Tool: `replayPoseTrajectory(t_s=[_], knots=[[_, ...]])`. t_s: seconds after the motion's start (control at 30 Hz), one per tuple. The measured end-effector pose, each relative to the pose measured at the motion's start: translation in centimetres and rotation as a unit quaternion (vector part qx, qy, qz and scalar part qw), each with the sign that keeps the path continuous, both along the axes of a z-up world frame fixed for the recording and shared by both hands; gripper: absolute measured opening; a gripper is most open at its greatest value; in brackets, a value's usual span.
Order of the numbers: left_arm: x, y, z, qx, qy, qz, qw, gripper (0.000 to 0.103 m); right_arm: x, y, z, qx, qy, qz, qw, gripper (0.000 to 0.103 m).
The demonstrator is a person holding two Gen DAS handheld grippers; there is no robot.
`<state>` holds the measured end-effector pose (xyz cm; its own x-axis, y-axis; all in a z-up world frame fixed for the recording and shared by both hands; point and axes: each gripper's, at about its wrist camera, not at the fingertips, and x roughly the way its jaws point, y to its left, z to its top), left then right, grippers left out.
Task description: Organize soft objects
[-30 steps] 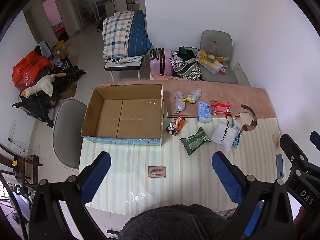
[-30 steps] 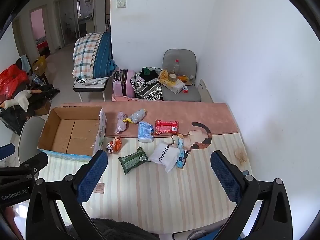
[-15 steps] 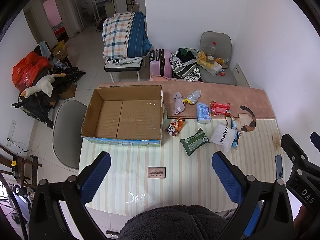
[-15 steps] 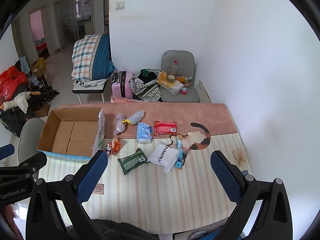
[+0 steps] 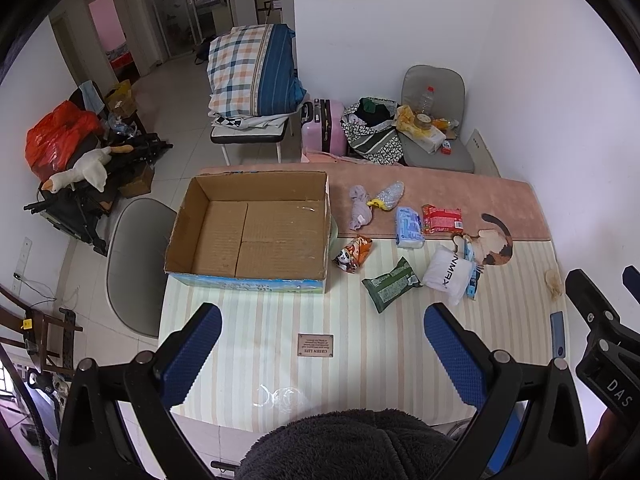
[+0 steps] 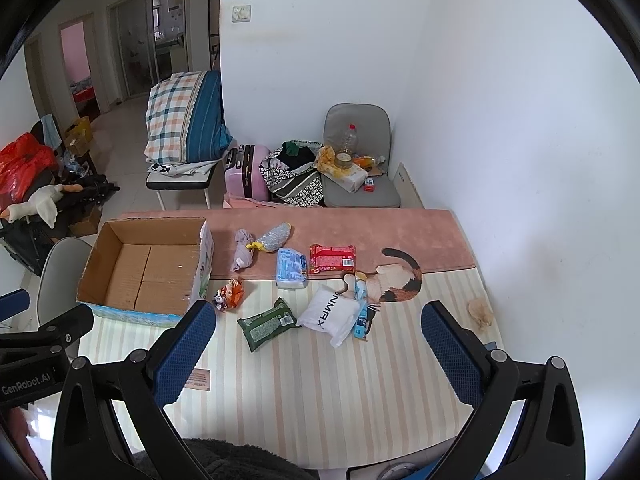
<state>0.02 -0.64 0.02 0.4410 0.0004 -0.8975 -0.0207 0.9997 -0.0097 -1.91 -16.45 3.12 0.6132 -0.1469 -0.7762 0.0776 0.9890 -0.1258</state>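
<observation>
- Left gripper [image 5: 322, 336] and right gripper [image 6: 318, 330] are held high above the table, fingers spread wide, nothing held.
- Green packet [image 6: 269, 323], probably the nearest soft item, lies ahead of the right gripper, long axis diagonal, right of the empty cardboard box [image 5: 224, 280].

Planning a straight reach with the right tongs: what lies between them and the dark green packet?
Only bare striped tablecloth lies between the right tongs and the dark green packet, clearest in the right wrist view.
</observation>
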Motion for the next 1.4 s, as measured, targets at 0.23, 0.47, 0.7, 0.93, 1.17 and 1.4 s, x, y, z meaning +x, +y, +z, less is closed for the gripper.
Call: replayPoseTrajectory(t_s=[0.23,0.47,0.7,0.93,1.17,1.4], knots=[[0.3,-0.1,0.4,0.001,-0.002,0.001,1.0000,0.103,0.1,0.1,0.1,-0.002,-0.001,0.001,1.000,0.103],[0.2,-0.1,0.4,-0.001,-0.003,0.000,1.0000,0.103,0.2,0.0,0.5,-0.001,-0.003,0.002,1.000,0.103],[0.3,-0.1,0.4,-0.001,-0.004,0.000,1.0000,0.103,0.1,0.1,0.4,-0.001,-0.004,0.002,1.000,0.103],[0.1,0.0,0.4,-0.001,-0.005,-0.001,1.0000,0.103,0.2,0.2,0.8,0.000,-0.006,0.003,1.000,0.103],[0.1,0.0,0.4,-0.002,-0.006,0.000,1.0000,0.103,0.0,0.3,0.7,0.001,-0.007,0.002,1.000,0.103],[0.6,0.1,1.0,-0.002,-0.007,0.001,1.0000,0.103,-0.1,0.3,1.1,0.000,-0.009,0.004,1.000,0.103]])
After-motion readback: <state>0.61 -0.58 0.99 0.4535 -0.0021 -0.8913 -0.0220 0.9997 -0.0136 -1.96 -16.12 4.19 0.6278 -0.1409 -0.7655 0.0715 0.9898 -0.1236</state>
